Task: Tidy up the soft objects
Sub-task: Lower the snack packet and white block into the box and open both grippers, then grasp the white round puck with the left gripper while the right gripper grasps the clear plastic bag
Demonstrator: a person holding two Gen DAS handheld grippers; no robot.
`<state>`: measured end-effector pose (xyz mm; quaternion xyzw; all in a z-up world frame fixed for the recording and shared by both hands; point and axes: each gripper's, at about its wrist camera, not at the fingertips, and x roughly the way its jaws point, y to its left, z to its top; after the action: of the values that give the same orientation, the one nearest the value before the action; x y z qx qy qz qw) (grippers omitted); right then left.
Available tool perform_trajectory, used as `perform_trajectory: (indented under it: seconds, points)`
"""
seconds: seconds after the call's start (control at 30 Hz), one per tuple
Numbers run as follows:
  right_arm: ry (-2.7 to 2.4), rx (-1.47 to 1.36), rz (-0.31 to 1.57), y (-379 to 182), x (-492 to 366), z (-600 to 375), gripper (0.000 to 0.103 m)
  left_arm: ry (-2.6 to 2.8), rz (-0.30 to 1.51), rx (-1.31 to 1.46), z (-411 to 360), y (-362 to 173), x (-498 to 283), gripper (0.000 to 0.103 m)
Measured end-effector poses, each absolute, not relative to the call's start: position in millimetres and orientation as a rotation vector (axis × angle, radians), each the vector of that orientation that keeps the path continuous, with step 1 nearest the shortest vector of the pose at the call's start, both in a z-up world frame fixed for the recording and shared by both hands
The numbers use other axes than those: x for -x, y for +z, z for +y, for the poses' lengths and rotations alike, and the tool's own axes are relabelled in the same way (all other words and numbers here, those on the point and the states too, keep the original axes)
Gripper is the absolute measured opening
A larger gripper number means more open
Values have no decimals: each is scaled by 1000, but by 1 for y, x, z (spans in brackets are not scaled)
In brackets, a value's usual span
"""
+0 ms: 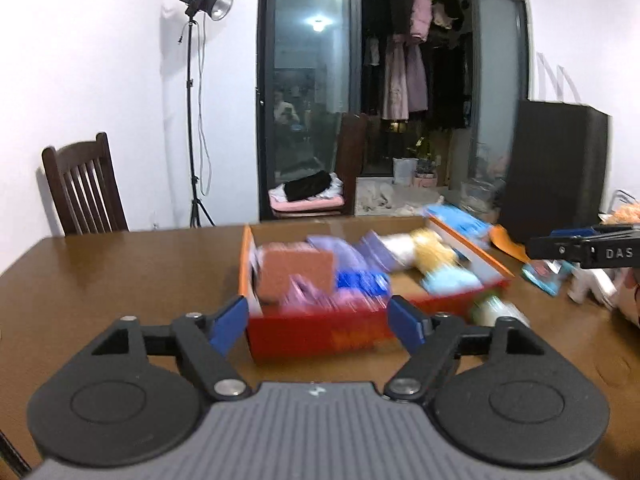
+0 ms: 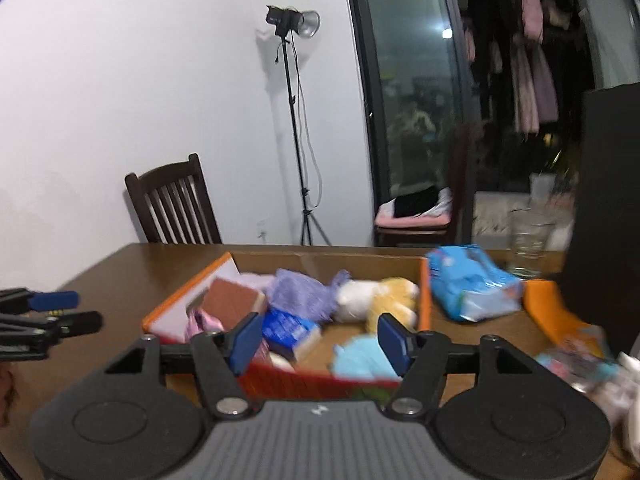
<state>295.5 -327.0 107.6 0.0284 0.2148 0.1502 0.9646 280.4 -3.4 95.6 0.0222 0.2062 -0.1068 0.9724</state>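
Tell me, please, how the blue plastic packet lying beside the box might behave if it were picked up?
The blue packet looks crumpled and puffy, so it would probably sag and crinkle rather than stay stiff. Its glossy film may be slippery between pads. It seems light for its size.

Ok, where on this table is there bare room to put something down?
The widest bare stretch of the table lies left of the red box, toward the dark chair. Right of the box it is crowded: a blue packet, an orange sheet and small items. The box itself is packed with soft things.
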Motion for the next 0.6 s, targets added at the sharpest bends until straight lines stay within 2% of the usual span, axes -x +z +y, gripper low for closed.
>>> perform_trajectory:
  seconds: [0.07,0.13,0.27,0.6]
  points:
    - [270,-24,429,95,-267,-332,69,-204,438,-48,-11,80,-253,80]
    - [240,-7,432,79,-238,-336,69,-172,454,-59,-18,67,-228,85]
    - [244,-95,485,43,-189,-343,69,-196,506,-61,-37,47,-189,86]
    - [264,-112,504,28,-171,-341,69,-215,544,-55,-54,34,-197,86]
